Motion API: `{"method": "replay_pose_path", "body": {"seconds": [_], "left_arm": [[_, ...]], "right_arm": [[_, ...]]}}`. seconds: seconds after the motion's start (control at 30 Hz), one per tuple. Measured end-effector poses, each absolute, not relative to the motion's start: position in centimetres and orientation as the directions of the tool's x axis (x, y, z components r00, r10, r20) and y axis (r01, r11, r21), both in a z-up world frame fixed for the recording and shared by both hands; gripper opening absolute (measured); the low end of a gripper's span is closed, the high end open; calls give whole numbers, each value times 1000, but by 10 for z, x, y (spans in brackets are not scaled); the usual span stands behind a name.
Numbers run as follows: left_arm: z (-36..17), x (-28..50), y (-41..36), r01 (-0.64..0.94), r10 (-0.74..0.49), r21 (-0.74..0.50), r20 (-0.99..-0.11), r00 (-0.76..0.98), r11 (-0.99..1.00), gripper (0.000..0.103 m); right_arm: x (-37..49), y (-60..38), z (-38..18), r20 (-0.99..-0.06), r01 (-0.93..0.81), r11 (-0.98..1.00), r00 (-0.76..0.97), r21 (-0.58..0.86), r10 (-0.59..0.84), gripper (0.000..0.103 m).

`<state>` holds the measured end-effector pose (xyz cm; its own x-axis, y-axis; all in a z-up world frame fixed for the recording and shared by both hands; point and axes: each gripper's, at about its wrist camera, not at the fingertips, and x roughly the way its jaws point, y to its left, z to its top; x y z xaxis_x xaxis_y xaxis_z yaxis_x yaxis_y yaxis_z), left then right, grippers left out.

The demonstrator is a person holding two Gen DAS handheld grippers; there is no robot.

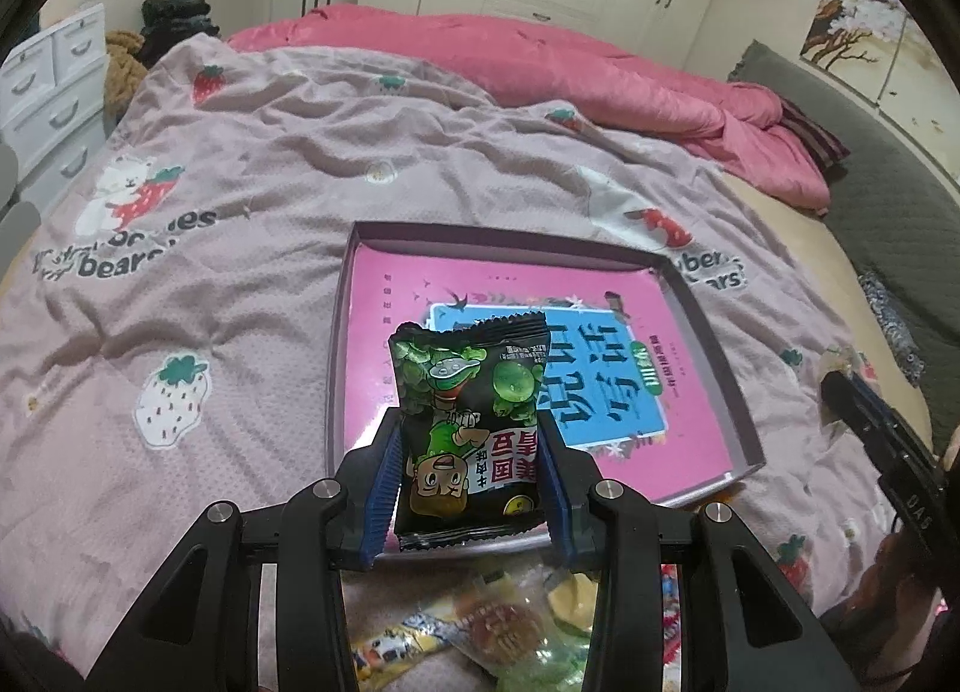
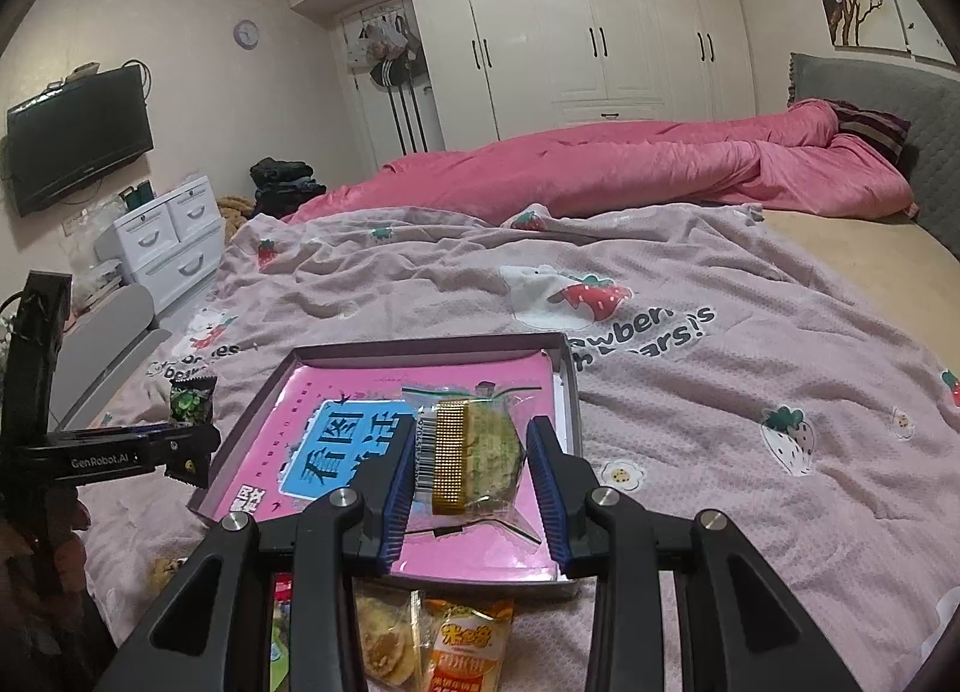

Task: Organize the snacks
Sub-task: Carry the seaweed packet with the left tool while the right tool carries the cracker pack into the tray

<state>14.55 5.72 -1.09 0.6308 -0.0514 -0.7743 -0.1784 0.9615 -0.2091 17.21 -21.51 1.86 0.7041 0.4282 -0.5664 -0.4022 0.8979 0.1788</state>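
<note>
Packet (image 1: 474, 422), black-green, cartoon print, clamped in left tool (image 1: 474, 488) above box (image 1: 714, 344). Right tool (image 2: 474, 482) grips clear-wrapped cake (image 2: 480, 446) over box. Loose snacks (image 2: 420, 638) below partly hidden.

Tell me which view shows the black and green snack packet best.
The left wrist view. There the snack packet fills the centre, clamped between the left gripper, its printed front fully readable over the box. The right wrist view shows it only small at the left edge, seen from the side and partly hidden.
</note>
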Motion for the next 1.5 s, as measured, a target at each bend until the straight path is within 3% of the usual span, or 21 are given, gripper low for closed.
{"method": "replay_pose_path", "body": {"seconds": [1.5], "left_arm": [[-81,182,49,-133,-54,-145,-849,526,980,43]], "right_arm": [[217,-198,-53,-724,-358,905,559,228,404,37]]}}
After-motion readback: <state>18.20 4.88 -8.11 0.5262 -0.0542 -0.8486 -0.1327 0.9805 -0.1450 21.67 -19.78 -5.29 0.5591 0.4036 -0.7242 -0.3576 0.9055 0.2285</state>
